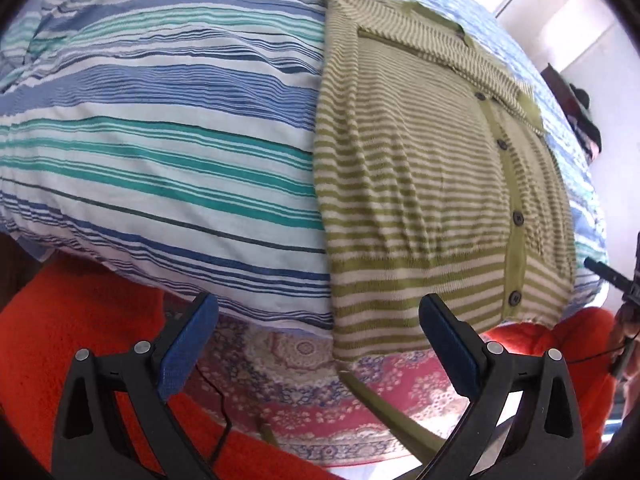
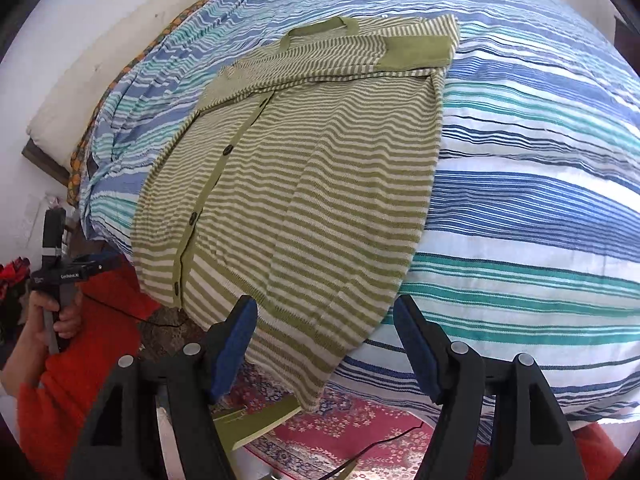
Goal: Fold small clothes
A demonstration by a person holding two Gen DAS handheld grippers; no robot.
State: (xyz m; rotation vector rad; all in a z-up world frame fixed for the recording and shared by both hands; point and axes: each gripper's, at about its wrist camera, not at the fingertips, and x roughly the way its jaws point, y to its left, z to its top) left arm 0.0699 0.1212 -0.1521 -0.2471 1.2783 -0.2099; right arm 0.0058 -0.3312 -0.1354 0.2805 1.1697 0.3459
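Cardigan position: the green-and-cream striped cardigan (image 2: 304,184) lay flat on the striped bedspread (image 2: 540,200), its hem spilling over the bed edge just ahead of both grippers.
Long axis: it ran away from the grippers, hem nearest, collar farthest, with both sleeves already folded across the chest.
Direction from right gripper: the right gripper (image 2: 324,348) faced the hem almost head-on; cloth hung between and just beyond its fingertips.
Direction from left gripper: from the left gripper (image 1: 320,340), the cardigan (image 1: 432,184) sat ahead and to the right, its hem corner near the right-hand finger.
Nearer hand: the right one looked closer and better centred, in my judgement.
Right gripper state: jaws spread wide, grasping nothing.
Left gripper state: jaws likewise spread, nothing between them.
Coming move: probably taking the hem and carrying it toward the collar.
Count: one cardigan, five dark buttons (image 1: 518,218) visible on its placket, two grippers, one bedspread, one patterned rug (image 1: 304,384) below.
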